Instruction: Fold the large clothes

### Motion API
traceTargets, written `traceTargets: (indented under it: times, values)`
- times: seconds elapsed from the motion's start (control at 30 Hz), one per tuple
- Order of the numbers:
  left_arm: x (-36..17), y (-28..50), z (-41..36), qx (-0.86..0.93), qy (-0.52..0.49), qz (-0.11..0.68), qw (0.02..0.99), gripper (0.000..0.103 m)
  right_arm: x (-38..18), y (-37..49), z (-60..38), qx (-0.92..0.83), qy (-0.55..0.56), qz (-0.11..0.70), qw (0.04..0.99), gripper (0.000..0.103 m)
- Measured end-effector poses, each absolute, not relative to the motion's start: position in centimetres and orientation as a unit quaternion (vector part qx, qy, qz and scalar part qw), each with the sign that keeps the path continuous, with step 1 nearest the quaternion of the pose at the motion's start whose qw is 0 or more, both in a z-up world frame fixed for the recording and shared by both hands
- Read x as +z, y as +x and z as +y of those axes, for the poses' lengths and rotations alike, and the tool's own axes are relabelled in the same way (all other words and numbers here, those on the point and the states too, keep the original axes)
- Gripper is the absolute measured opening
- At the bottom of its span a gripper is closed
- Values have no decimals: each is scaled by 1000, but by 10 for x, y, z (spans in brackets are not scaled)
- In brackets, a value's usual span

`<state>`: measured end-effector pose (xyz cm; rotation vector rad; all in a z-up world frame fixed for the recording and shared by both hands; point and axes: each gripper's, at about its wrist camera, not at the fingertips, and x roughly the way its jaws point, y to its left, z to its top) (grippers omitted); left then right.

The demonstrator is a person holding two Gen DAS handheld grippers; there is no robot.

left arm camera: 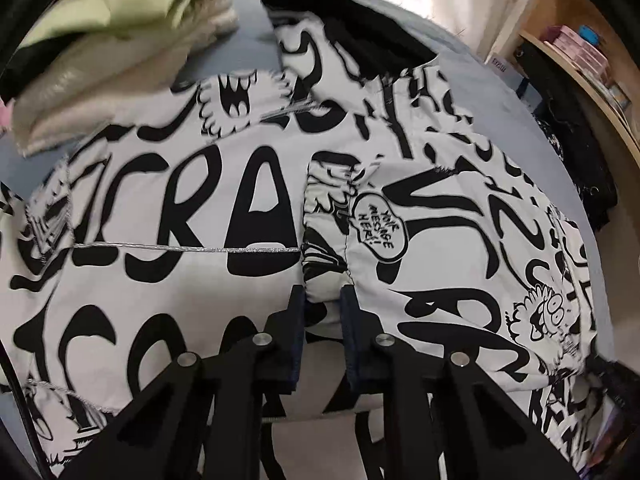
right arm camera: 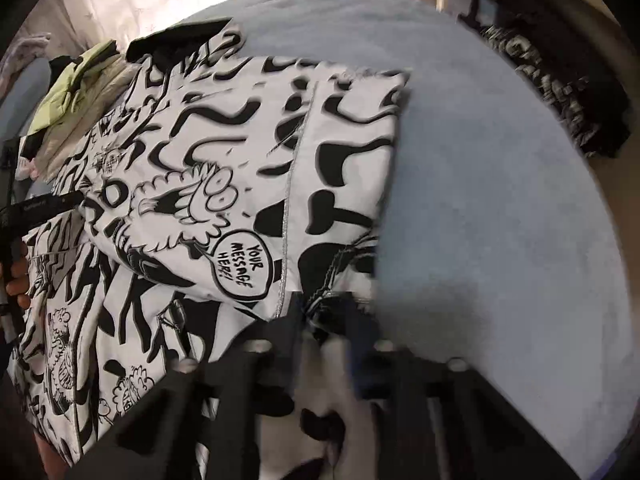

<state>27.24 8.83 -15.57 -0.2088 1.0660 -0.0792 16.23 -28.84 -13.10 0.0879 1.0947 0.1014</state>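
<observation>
A large white jacket with black graffiti print (left arm camera: 200,208) lies spread on a blue-grey bed (left arm camera: 472,68). Its black collar (left arm camera: 344,16) points to the far side. My left gripper (left arm camera: 323,300) is shut on a fold of the jacket's cuffed edge near the middle. In the right wrist view the same jacket (right arm camera: 224,168) covers the left half of the bed (right arm camera: 500,208). My right gripper (right arm camera: 326,308) is shut on the jacket's lower right edge, by the silver seam. The left gripper's body (right arm camera: 36,208) and a hand show at the far left.
A pile of pale green and cream clothes (left arm camera: 104,40) sits at the far left of the bed, also in the right wrist view (right arm camera: 76,92). A black printed garment (right arm camera: 560,92) lies at the right edge. Wooden shelves (left arm camera: 580,52) stand on the right.
</observation>
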Motion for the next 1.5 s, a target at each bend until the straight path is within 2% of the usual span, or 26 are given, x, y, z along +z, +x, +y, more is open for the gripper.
traceTargets:
  times: [0.07,0.17,0.23,0.33,0.4,0.7,1.03,1.27,1.5]
  values:
    - [-163,265,86,-44,-91,513,853,16,-137,161,-296,42,52,523,850,15]
    - [-171,259,84,-29,-59,511,857,32,-150,159,-296,42,54,534,843,16]
    - [-167,257,86,-20,-58,509,859,35,-142,158,-293,34,50,531,845,18]
    - [-157,257,95,-17,-80,526,847,41,-126,152,-294,26,58,522,850,27]
    - [-149,251,98,6,-67,524,849,41,-117,146,-293,23,62,513,856,30]
    - [-119,209,94,-1,-61,509,858,41,-84,124,-262,66,87,492,864,31]
    - [-105,200,47,-50,-72,491,867,41,-72,144,-192,136,99,480,861,31]
    - [-114,232,13,-54,-100,489,865,41,-85,189,-153,142,123,472,862,31]
    - [-163,256,-1,-20,-62,529,846,41,-144,219,-155,99,101,527,838,31]
